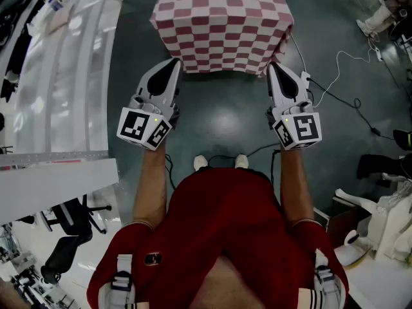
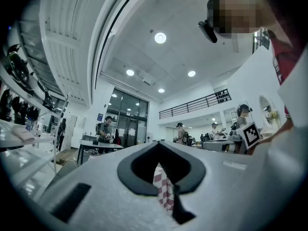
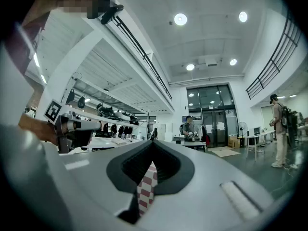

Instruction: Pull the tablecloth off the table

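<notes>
The left claw and the right claw each pinch a near corner of the checked cloth.

Cam setup: 1 overhead + 2 claw-mounted.
Head cam looks steeply down, mid-range, on left claw, right claw & checked cloth. Claw cams sit close behind own jaws, facing fwd & slightly up into the hall. All 3 share the cloth; each claw cam catches the other claw at its frame edge.
</notes>
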A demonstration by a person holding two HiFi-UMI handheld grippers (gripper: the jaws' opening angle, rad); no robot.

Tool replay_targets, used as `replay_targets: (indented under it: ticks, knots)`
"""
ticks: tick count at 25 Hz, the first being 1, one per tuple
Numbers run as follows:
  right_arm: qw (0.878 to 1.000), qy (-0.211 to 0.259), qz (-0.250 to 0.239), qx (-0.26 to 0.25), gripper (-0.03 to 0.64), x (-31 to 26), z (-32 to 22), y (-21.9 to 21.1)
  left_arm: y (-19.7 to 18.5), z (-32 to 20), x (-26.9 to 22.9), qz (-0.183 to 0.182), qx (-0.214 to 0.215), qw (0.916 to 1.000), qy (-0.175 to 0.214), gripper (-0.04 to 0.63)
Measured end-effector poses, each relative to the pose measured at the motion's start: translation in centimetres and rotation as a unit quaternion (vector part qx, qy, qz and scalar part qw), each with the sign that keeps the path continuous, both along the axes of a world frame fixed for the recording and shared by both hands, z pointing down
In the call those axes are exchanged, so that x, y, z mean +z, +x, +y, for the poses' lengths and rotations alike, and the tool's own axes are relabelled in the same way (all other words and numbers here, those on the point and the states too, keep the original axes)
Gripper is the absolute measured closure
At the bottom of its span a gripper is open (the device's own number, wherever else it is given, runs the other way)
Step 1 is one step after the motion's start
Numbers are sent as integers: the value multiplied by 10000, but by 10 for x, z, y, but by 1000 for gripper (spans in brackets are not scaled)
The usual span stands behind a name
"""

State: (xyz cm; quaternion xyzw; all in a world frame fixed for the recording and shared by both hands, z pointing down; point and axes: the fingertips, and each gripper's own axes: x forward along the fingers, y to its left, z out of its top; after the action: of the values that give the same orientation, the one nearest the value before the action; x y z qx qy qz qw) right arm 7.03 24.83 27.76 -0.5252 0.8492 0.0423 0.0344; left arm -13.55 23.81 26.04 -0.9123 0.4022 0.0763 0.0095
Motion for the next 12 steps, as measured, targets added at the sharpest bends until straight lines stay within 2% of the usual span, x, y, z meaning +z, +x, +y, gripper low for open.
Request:
replay_targets:
  ticks: [12]
  knots:
    - [9998,13,-200,38,603,3,-6,-33,-31,-8,7,-43,125,9999,-65,592]
